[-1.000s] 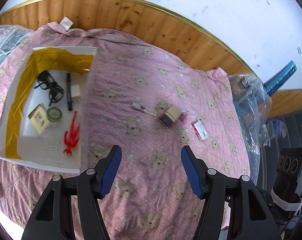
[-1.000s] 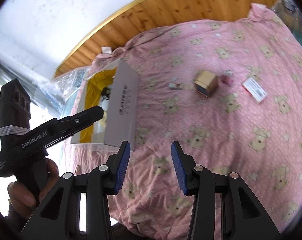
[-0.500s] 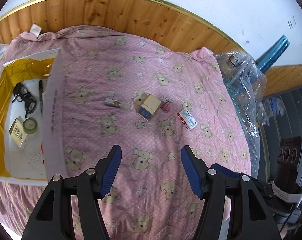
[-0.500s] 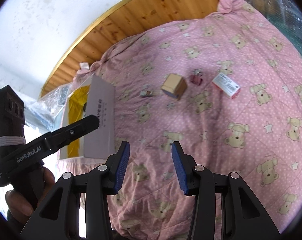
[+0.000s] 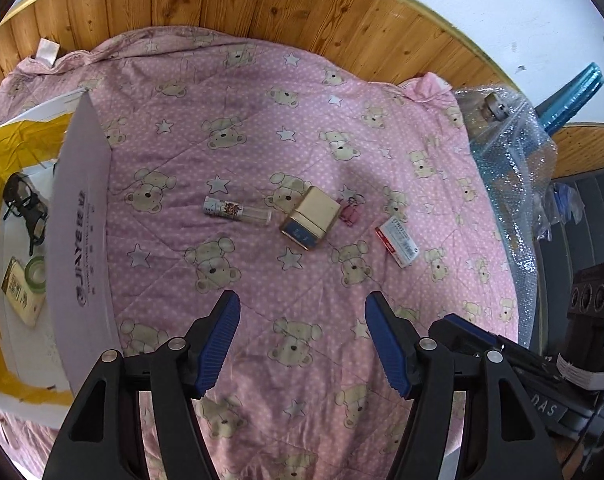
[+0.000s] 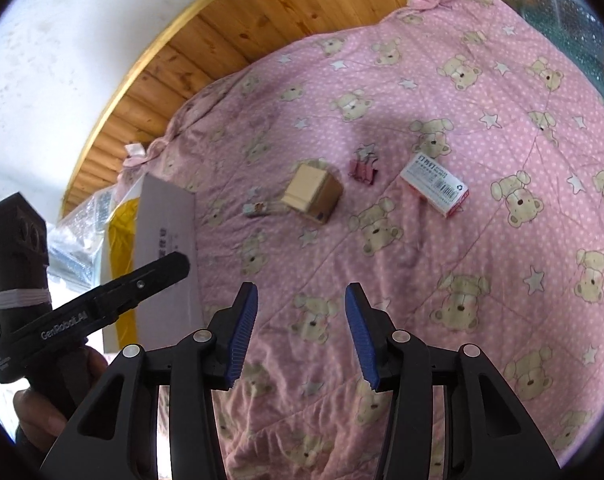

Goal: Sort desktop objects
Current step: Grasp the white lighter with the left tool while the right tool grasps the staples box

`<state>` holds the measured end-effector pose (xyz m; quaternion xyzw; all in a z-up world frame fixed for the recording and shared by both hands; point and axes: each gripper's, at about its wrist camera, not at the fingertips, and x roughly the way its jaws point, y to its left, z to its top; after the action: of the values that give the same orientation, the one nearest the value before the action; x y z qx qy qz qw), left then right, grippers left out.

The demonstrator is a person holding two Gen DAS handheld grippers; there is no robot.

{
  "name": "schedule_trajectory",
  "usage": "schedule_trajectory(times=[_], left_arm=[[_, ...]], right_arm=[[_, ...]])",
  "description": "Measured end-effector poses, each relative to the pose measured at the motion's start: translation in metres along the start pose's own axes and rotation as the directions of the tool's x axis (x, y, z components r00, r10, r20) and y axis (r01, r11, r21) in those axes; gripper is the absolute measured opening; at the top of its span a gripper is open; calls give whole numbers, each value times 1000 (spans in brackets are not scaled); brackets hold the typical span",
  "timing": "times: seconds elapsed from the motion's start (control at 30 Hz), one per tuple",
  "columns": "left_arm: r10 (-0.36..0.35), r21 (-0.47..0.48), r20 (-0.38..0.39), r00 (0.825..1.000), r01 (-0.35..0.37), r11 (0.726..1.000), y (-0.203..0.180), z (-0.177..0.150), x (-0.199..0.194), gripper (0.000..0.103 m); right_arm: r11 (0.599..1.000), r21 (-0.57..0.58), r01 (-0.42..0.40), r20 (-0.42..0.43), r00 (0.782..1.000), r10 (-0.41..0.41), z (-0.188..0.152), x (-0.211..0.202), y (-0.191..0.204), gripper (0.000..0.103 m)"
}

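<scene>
Pink bear-print quilt (image 5: 310, 120) carries every item. Left wrist view: left gripper (image 5: 302, 334) fingers spread, empty; glass vial (image 5: 238, 211), tan box (image 5: 311, 218), pink binder clips (image 5: 351, 210), staples box (image 5: 397, 235) in a row; white tray (image 5: 82, 240) holds glasses (image 5: 24, 208). Right wrist view: right gripper (image 6: 301, 336) fingers apart, empty; tray contents hidden behind its wall.
</scene>
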<state>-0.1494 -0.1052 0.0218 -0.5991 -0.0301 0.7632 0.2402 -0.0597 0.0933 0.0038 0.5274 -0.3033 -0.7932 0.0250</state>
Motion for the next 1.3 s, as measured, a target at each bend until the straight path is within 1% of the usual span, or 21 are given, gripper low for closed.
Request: schedule_trajectory(times=[0.13, 0.3, 0.4, 0.5, 0.67, 0.87, 0.93, 1.0, 1.03, 1.2, 1.27, 1.3], left_arm=[[13, -8, -29, 1000, -13, 1000, 9, 13, 20, 66], [46, -72, -82, 996, -52, 996, 39, 31, 56, 66], [42, -92, -116, 992, -53, 994, 50, 40, 75, 66], [44, -114, -135, 990, -60, 992, 57, 53, 92, 66], [27, -146, -149, 988, -49, 988, 63, 71, 111, 66], [7, -188, -174, 985, -40, 981, 68, 83, 137, 66], [9, -202, -190, 982, -48, 978, 68, 85, 146, 66], [23, -210, -193, 981, -64, 976, 68, 86, 152, 67], [31, -208, -186, 982, -70, 976, 66, 87, 152, 70], [134, -123, -163, 978, -155, 980, 49, 87, 156, 70], [172, -82, -152, 973, -186, 979, 45, 82, 155, 66], [191, -68, -144, 971, -202, 977, 46, 79, 154, 57]], right_arm=[[999, 30, 39, -13, 999, -39, 18, 15, -18, 49], [994, 68, 90, -31, 996, -88, 39, 34, -43, 51], [989, 77, 125, -39, 992, -122, 50, 44, -56, 52], [986, 84, 144, -53, 989, -140, 60, 54, -65, 52], [980, 58, 188, -74, 980, -184, 75, 71, -74, 52], [966, -20, 257, -99, 961, -258, 83, 92, -81, 53], [962, -35, 271, -112, 956, -273, 84, 100, -85, 53], [960, -41, 276, -122, 953, -279, 85, 105, -89, 53], [959, -44, 279, -120, 952, -282, 85, 107, -91, 53], [954, -70, 293, -106, 948, -299, 88, 109, -93, 57], [952, -79, 294, -103, 948, -301, 87, 109, -92, 58], [952, -84, 294, -101, 948, -302, 87, 108, -92, 57]])
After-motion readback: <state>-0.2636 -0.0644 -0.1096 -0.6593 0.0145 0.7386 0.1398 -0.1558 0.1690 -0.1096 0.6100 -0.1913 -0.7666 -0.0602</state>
